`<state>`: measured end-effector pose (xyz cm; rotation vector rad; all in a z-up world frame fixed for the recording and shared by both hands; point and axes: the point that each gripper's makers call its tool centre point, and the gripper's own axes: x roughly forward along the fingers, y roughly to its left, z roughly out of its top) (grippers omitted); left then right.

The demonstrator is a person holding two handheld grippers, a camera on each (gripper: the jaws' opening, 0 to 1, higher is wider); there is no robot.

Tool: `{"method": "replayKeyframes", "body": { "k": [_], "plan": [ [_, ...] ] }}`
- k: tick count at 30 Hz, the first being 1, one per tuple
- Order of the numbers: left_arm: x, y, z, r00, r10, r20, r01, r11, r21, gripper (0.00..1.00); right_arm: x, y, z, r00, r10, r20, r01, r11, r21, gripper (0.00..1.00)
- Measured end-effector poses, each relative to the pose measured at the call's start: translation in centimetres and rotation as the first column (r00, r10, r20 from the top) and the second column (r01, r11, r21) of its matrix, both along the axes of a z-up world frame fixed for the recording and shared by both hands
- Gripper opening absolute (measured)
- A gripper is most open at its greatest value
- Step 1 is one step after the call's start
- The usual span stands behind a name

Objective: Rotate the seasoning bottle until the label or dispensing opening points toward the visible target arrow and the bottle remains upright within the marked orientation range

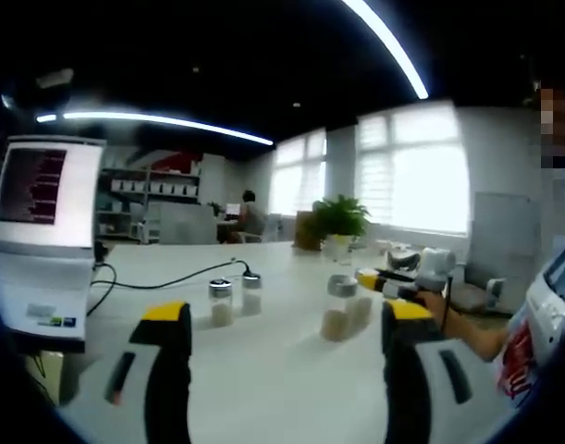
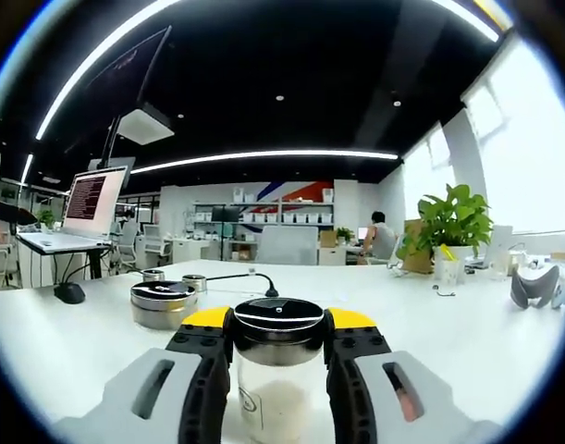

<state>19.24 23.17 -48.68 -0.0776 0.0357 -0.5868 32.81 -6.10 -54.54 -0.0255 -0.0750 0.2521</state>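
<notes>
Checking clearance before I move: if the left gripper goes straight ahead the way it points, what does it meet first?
Probably nothing soon: bare white table lies between the left gripper jaws, with seasoning bottles off to each side. Depth is uncertain.

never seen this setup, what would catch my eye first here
In the right gripper view, a seasoning bottle with a dark lid stands clamped between the right gripper, close to the camera. In the left gripper view, the open left gripper points over a white table at four small jars; a laptop glows at left.
</notes>
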Motion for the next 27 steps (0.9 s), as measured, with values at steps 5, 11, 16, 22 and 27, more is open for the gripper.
{"method": "replayKeyframes", "body": {
  "k": [5,11,16,22,27],
  "plan": [
    [0.02,0.00,-0.06,1.000,0.007,0.002,-0.007,1.000,0.013,0.90,0.03,0.04,-0.02,1.000,0.016,-0.003,-0.016,1.000,-0.002,0.38],
    [-0.02,-0.08,-0.02,1.000,0.004,0.003,-0.004,1.000,0.008,0.90,0.13,0.06,-0.05,0.999,0.051,-0.009,-0.051,0.999,-0.006,0.37],
    [0.07,-0.09,-0.20,1.000,0.004,-0.005,-0.004,1.000,0.006,0.90,0.19,0.17,-0.11,0.993,0.115,-0.018,-0.115,0.993,0.000,0.37],
    [-0.01,-0.22,-0.10,1.000,0.000,-0.001,0.000,1.000,0.004,0.90,0.11,0.22,-0.13,0.983,0.181,-0.027,-0.181,0.983,0.002,0.37],
    [0.04,-0.26,-0.19,1.000,-0.002,-0.006,0.002,1.000,0.005,0.90,0.12,0.23,-0.14,0.974,0.225,-0.030,-0.225,0.974,0.002,0.37]
  ]
}}
